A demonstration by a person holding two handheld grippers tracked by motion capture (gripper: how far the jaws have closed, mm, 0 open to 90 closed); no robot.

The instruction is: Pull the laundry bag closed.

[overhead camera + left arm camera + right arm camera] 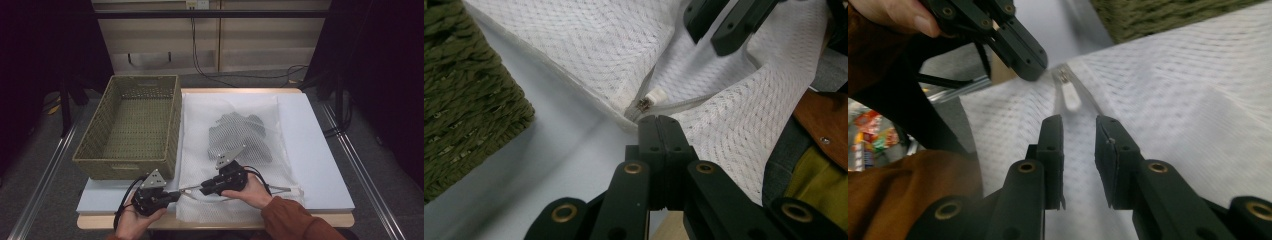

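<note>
The left gripper (176,193) had its jaws pressed together at the near edge of the white mesh laundry bag (235,150), pinching the fabric just at the end of the zipper (684,104); in the left gripper view the zipper slider (644,104) and its white pull tab (656,95) sat right beyond the jaw tips, toward twelve o'clock. The right gripper (192,189) lay low over the same zipper line with its jaws spread a little, nothing pinched between them, their tips facing the left gripper's. The bag lay flat on the pale blue table mat (315,145), with a dark garment (240,137) inside it. At ten o'clock from the grippers stood a green woven basket (90,150).
</note>
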